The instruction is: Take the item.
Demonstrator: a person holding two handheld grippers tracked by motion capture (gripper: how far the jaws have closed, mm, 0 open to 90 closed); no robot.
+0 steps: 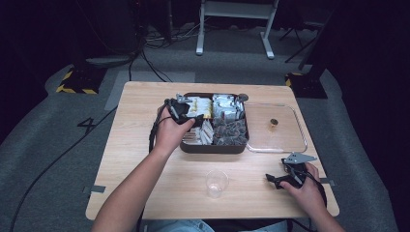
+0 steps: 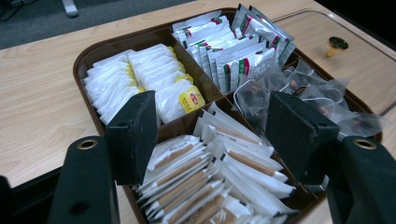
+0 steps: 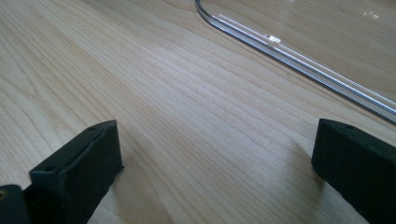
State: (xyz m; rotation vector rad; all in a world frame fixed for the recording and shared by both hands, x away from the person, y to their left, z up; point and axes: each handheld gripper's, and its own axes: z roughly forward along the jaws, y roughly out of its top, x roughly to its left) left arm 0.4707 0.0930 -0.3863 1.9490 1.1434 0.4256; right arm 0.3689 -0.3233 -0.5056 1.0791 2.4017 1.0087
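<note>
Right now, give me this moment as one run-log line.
left tool: open, over brown compartment tray, above stick packets | right tool: open, empty, low over table | clear cup: upright, untouched | clear lid: beside tray

The room was dim around the edges: the upper corners and both sides of the high view sank into near black, while the table (image 1: 145, 145) sat in an even pool of light from overhead. Shadows there were soft and short. That view looked a little soft overall, fine detail smeared. In the left gripper view the foil packets (image 2: 243, 60) at upper centre caught small glints, and the black jaws at the bottom stayed dark with little detail. In the right gripper view a bright glare line ran along the clear lid (image 3: 299, 60) at upper right, and faint shadows lay beside the jaws.
</note>
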